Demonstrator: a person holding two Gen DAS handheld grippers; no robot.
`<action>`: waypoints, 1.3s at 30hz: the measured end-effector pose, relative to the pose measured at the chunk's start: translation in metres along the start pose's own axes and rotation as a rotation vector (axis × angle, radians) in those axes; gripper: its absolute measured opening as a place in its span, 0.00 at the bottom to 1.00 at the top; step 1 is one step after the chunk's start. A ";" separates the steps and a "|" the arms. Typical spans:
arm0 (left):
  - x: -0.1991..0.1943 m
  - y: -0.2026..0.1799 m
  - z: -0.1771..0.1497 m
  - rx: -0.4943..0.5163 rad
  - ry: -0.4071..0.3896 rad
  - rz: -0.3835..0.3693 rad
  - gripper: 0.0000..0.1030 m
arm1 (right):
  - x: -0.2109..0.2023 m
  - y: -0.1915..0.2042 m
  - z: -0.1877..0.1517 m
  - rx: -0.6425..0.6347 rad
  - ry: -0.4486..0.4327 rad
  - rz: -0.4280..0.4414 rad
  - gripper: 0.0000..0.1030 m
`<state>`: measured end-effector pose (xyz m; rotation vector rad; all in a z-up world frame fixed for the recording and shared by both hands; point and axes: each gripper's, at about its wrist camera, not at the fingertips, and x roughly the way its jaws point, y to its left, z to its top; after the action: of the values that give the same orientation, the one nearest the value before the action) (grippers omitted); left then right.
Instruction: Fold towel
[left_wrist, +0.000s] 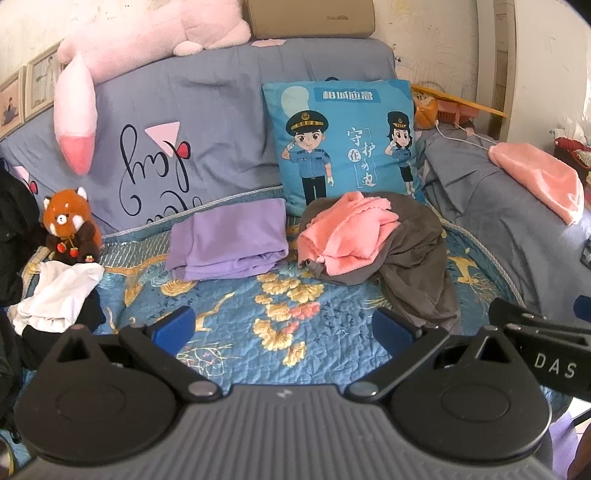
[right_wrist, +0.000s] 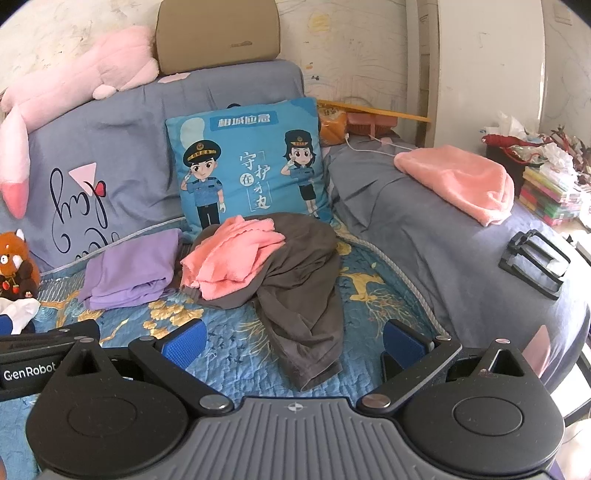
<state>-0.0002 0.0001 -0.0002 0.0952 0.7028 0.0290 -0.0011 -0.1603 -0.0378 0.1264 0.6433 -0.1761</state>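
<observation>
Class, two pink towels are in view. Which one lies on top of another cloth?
The crumpled pink towel in front of the blue cartoon cushion: it rests on a dark grey cloth. The other pink towel lies on grey-blue bedding.

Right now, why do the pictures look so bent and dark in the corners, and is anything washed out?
Left wrist view: fisheye curves the blue quilt, corners go black, daylight glares at the right edge. Right wrist view: same bending, the white wall bleached by sun; the pink towel stays sharp.
</observation>
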 end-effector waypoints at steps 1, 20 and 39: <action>0.000 0.000 0.000 0.003 -0.003 0.003 1.00 | 0.000 0.000 0.000 0.000 0.000 0.000 1.00; -0.001 0.005 -0.001 -0.006 0.012 0.009 1.00 | -0.002 0.003 -0.002 0.004 0.007 0.003 1.00; 0.001 0.005 -0.002 -0.007 0.021 0.014 1.00 | -0.001 0.001 -0.001 0.006 0.014 0.003 1.00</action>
<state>-0.0010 0.0049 -0.0017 0.0935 0.7228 0.0455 -0.0025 -0.1593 -0.0374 0.1343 0.6566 -0.1742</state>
